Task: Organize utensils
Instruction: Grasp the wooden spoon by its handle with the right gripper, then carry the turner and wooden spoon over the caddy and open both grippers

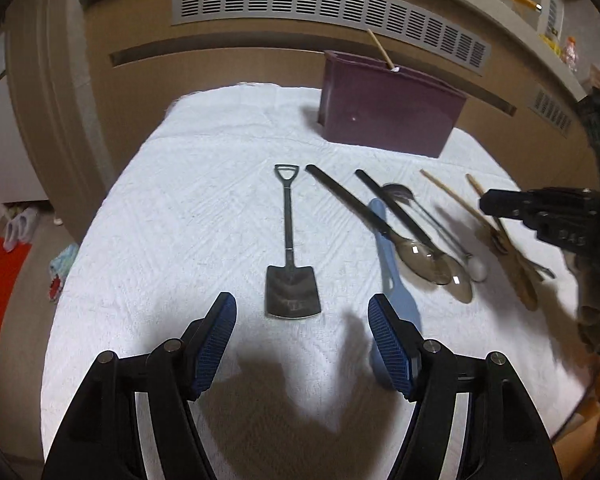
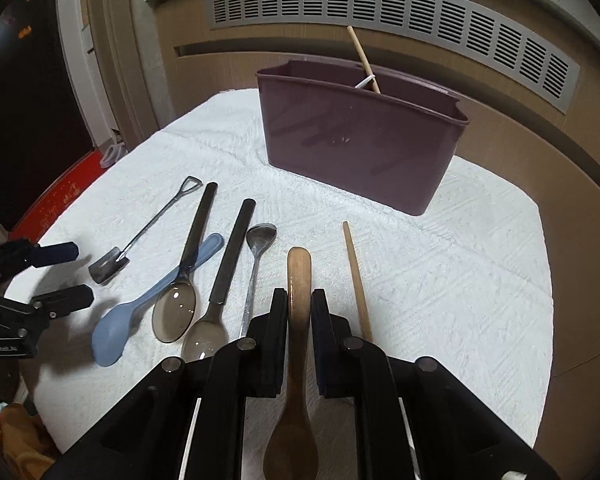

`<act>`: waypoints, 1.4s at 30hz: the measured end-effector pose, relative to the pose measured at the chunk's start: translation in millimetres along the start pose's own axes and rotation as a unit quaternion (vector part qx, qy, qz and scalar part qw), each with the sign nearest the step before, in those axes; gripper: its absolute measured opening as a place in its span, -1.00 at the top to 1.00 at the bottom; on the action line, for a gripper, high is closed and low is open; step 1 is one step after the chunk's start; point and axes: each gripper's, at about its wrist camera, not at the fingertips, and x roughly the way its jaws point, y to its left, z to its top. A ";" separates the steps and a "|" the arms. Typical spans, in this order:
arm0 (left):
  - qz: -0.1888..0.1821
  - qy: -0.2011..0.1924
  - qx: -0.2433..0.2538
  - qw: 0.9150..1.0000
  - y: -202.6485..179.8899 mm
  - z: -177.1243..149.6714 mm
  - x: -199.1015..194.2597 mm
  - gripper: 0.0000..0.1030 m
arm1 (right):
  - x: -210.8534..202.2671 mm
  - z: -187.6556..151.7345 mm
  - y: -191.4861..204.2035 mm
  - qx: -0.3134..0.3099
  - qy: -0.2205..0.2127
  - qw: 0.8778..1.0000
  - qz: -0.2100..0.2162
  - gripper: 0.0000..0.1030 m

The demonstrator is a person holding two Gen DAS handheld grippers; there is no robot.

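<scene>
A row of utensils lies on a white towel [image 1: 204, 208]. A shovel-shaped spoon [image 1: 290, 264] lies just ahead of my open, empty left gripper [image 1: 302, 312]. To its right lie a blue plastic spoon [image 1: 388, 256], two black-handled spoons [image 1: 416, 252] and a steel spoon [image 2: 256, 264]. My right gripper [image 2: 299, 300] is shut on the handle of a wooden spoon [image 2: 298, 280], whose bowl is under the gripper. A wooden stick [image 2: 356, 280] lies to its right. A purple bin [image 2: 360, 140] stands behind, holding one wooden stick [image 2: 364, 60].
A brown cabinet wall with a grey vent grille [image 1: 332, 12] rises right behind the bin. The towel's edges drop off at left and right. A red mat [image 1: 0, 280] lies on the floor at left. My left gripper also shows in the right wrist view [image 2: 66, 276].
</scene>
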 end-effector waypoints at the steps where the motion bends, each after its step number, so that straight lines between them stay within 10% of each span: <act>1: 0.006 0.003 0.003 1.000 -0.5 1.2 2.7 -0.33 | -1.9 0.2 2.1 -0.001 -0.002 1.000 0.002 0.78; 11: 0.041 0.019 -0.002 0.999 -5.0 6.6 21.0 0.36 | -22.6 -8.9 -1.3 0.011 -0.023 1.000 -0.005 0.78; 26: 0.019 -0.158 0.027 0.987 -41.3 37.4 -81.2 0.36 | -80.9 -24.3 3.1 0.011 -0.080 0.997 -0.018 0.78; 42: -0.024 -0.184 0.068 0.980 -91.2 100.8 -147.1 0.36 | -167.7 13.1 4.3 -0.005 -0.196 0.979 -0.051 0.78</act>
